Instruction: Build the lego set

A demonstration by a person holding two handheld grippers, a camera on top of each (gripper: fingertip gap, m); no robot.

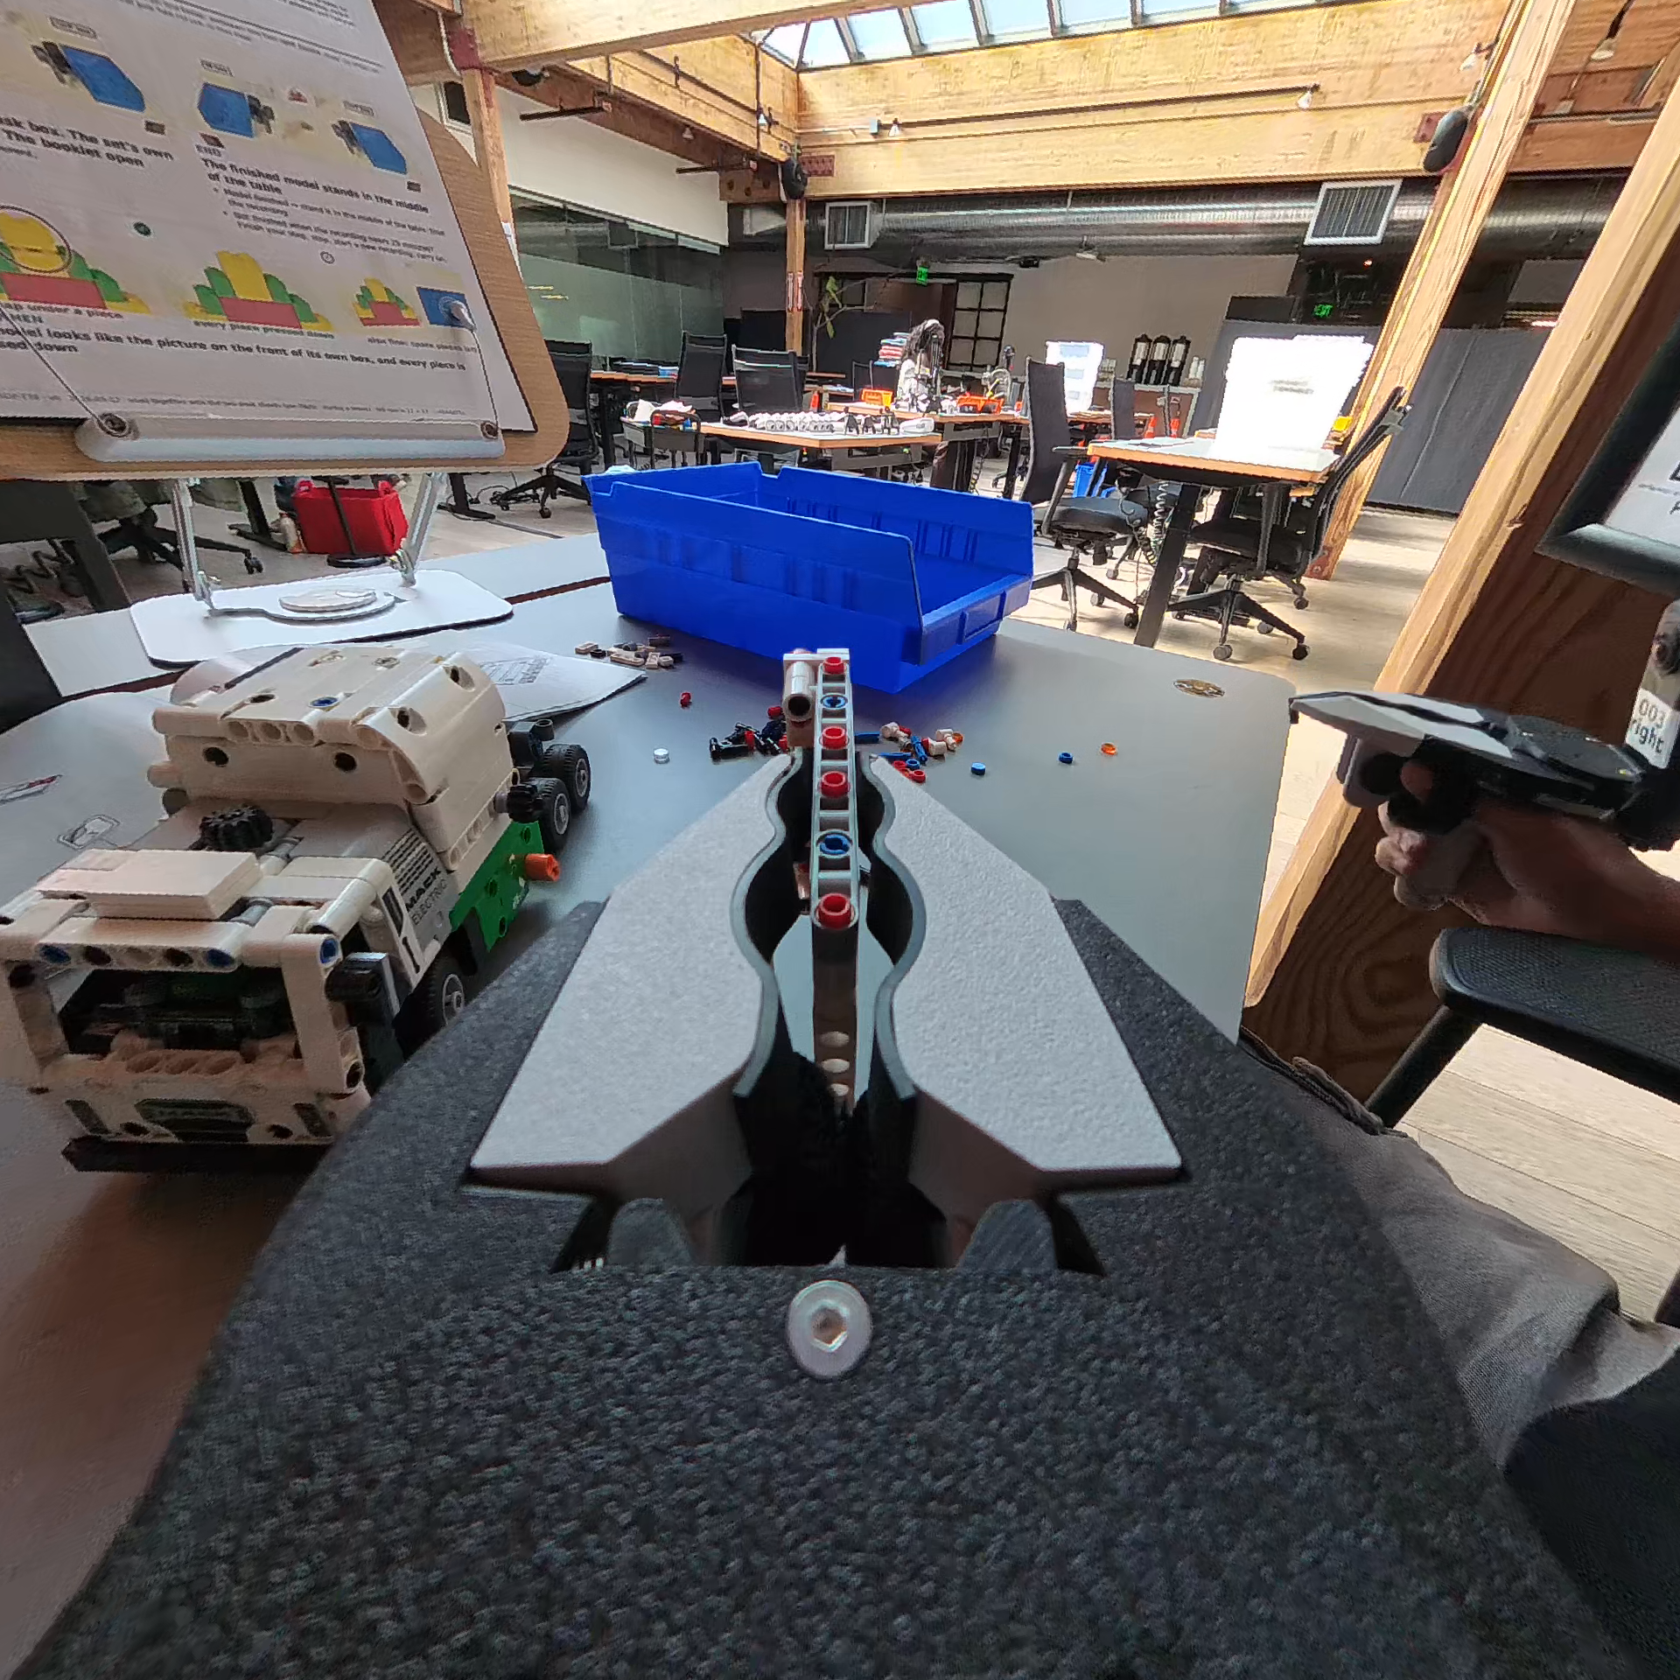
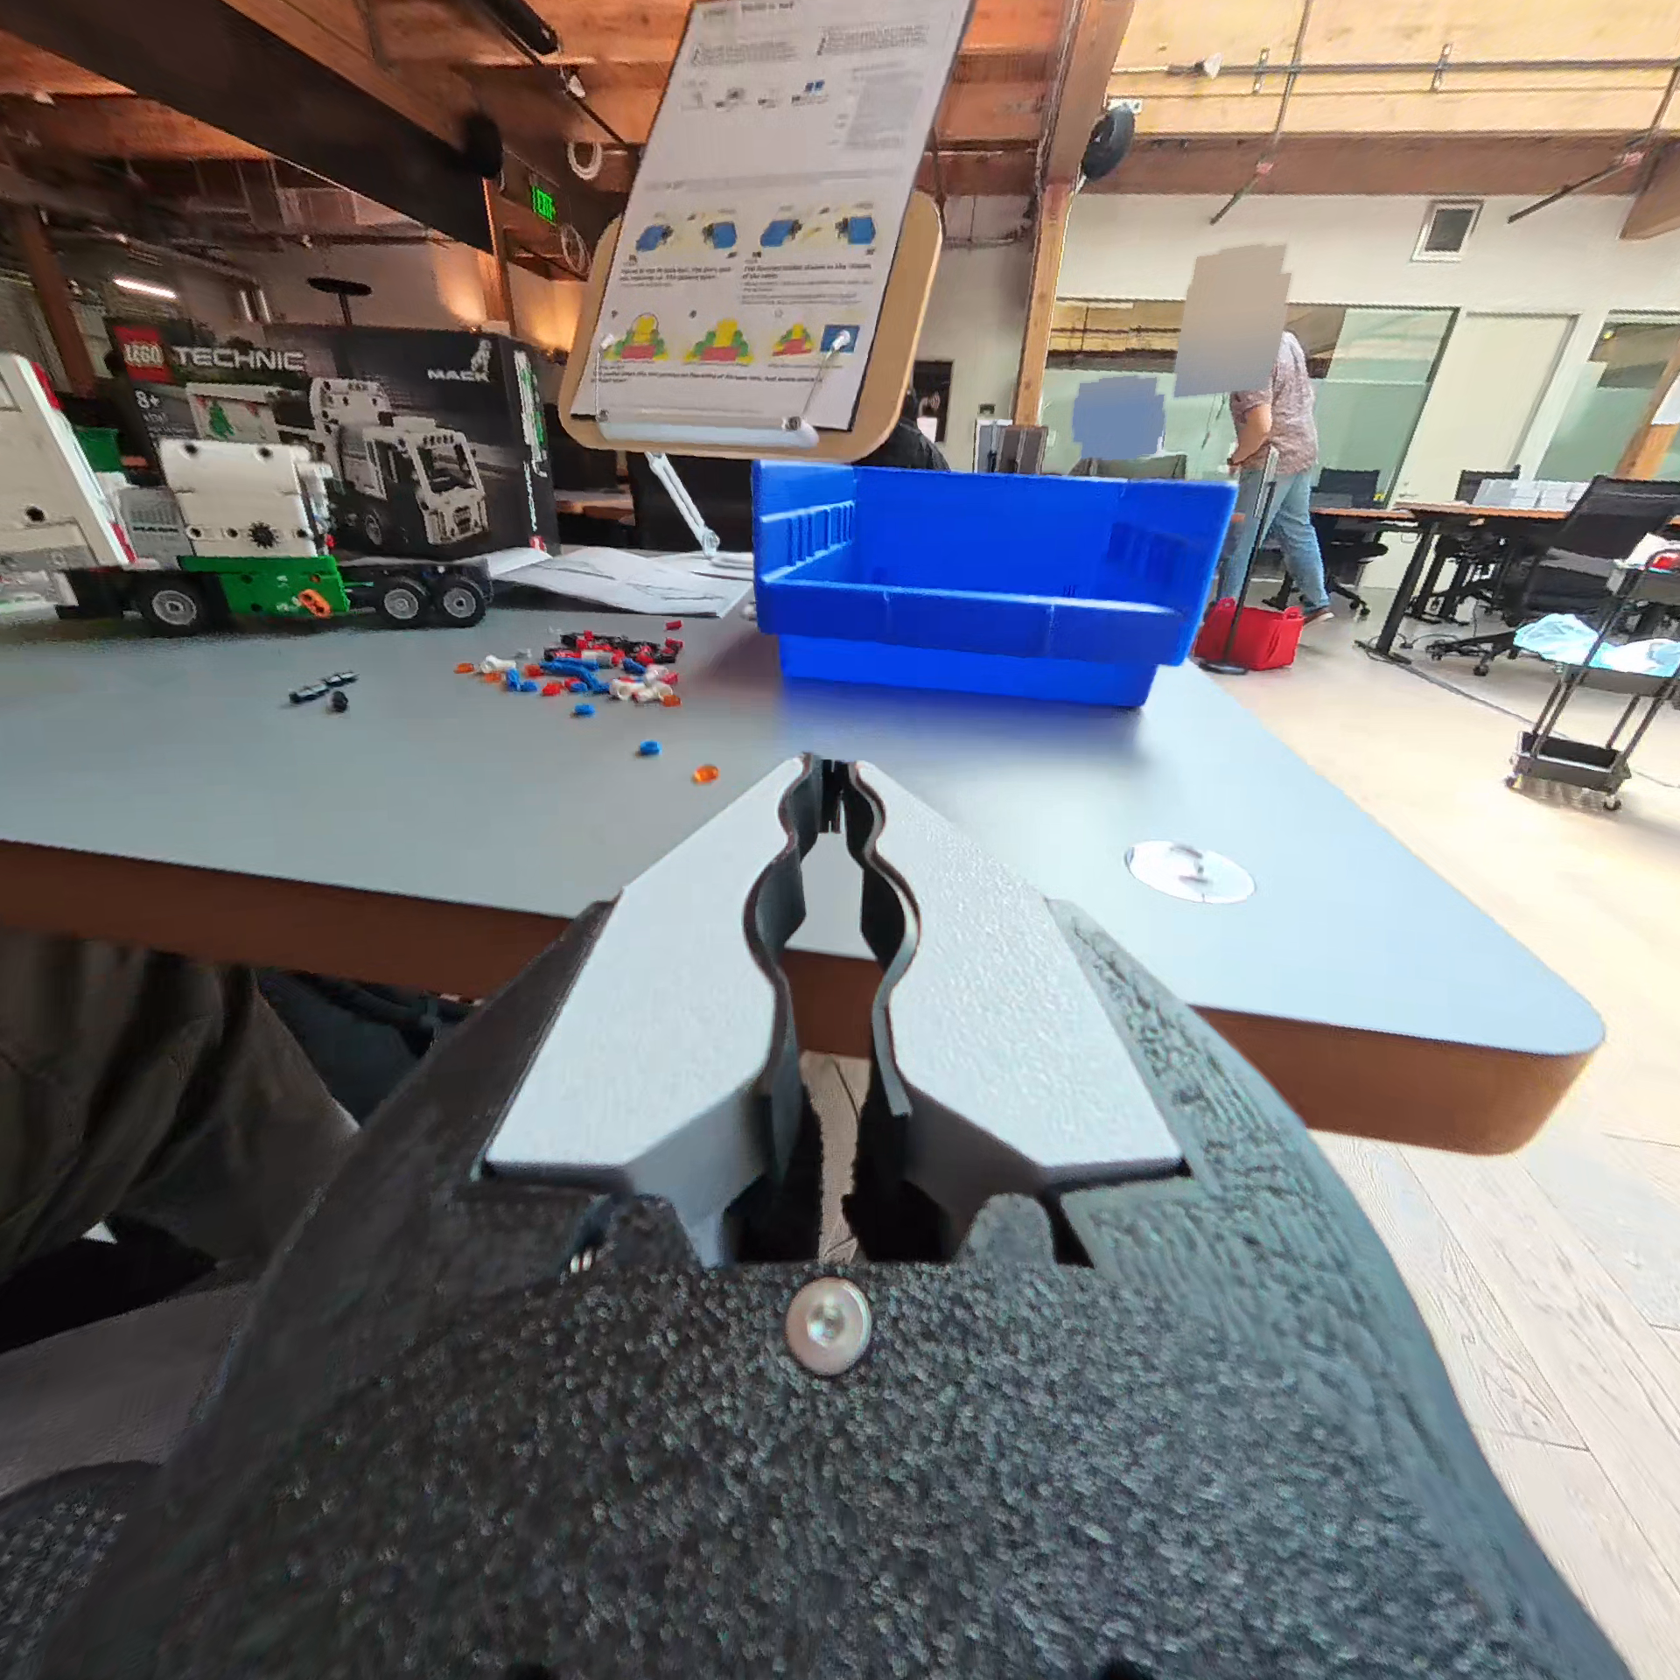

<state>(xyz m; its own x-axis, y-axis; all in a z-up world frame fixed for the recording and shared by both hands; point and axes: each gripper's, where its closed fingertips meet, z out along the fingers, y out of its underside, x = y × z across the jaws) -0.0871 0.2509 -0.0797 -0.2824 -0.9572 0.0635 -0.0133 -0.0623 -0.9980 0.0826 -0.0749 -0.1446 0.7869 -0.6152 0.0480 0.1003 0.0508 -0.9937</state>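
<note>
Here, in the left wrist view, your left gripper (image 1: 829, 773) is pinching a long grey beam (image 1: 833, 818) studded with red and blue pins, edge up, the fingers (image 1: 673, 918) pressed on its flat sides. The beam runs forward past the fingertips, with a tan connector (image 1: 800, 695) on its far end. It looks light, stiff plastic with slick faces, so it could pivot in the grip; the flat sides near the middle look like the safest hold, clear of the pins. Its near end is lost in the dark between the fingers. The toy truck (image 1: 273, 891) sits left on the grey table (image 1: 1136, 818), loose small parts (image 1: 755, 738) ahead, the blue bin (image 1: 809, 564) beyond. Your right gripper (image 1: 1345, 718) shows at the edge, but its fingertips are hard to read there.

In the right wrist view, your right gripper (image 2: 829, 791) is pressed together; a thin dark sliver shows between the tips, and I cannot tell what it is. It hangs over the table's (image 2: 1273, 955) near edge. The beam is out of sight here. The scattered parts (image 2: 591, 668) are too small to sort, and the truck (image 2: 227, 545) is cut off at the left.
</note>
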